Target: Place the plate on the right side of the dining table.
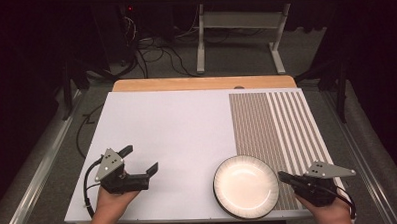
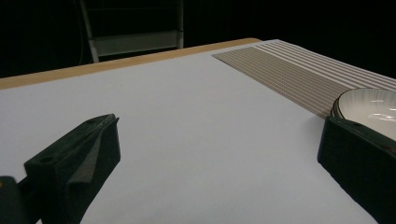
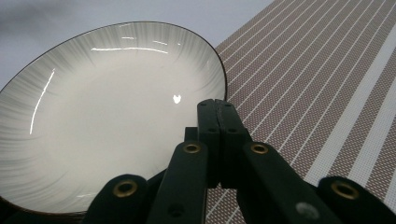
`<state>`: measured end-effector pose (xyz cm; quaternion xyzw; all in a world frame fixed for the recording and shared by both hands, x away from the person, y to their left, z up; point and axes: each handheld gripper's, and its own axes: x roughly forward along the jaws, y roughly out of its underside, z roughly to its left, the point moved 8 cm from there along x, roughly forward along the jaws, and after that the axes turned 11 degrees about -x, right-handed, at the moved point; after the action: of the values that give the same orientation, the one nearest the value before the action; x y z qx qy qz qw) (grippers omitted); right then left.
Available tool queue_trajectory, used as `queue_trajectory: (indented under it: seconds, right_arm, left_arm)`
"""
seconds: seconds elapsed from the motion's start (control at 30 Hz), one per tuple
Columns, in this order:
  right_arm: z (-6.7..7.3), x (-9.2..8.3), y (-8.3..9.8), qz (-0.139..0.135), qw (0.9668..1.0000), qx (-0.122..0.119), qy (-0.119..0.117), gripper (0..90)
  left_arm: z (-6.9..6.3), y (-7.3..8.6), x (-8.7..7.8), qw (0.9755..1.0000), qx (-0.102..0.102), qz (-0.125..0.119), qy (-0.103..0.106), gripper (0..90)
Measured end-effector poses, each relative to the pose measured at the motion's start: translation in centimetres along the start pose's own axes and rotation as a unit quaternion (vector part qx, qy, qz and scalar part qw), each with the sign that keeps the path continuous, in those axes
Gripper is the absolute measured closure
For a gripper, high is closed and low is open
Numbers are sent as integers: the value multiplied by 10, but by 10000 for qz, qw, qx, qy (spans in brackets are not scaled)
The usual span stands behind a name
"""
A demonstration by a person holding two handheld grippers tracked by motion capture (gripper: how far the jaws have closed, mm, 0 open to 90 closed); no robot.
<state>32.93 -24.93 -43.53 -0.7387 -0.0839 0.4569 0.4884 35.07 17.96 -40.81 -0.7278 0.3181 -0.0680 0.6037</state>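
Note:
A white plate [image 1: 245, 186] with a dark rim and fine grey ribbing lies at the table's front, partly on the white sheet and partly on the striped placemat [image 1: 277, 124]. My right gripper [image 1: 281, 175] is at the plate's right rim, jaws pressed together with nothing between them. In the right gripper view its tips [image 3: 217, 105] hang just over the rim of the plate [image 3: 107, 107]. My left gripper [image 1: 140, 159] rests open at the front left over bare sheet. Its jaws stand wide apart in the left gripper view [image 2: 219, 135], where the plate [image 2: 373, 105] sits far right.
A white sheet [image 1: 177, 127] covers most of the wooden table [image 1: 200, 83]. The brown and white striped placemat [image 3: 317, 84] lies along the right side. Beyond the table's far edge are a metal stand [image 1: 200, 42] and cables on the floor.

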Motion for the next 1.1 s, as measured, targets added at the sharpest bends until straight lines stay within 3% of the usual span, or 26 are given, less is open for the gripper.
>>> queue_trajectory:
  seconds: [0.4,1.1]
  right_arm:
    - [1,5,5,167,9998,34,-91,900]
    - [3,5,6,259,9997,-44,21,900]
  left_arm:
    - [1,0,0,10000,-21,-6,-26,0]
    - [-1,0,1,10000,9,42,47,0]
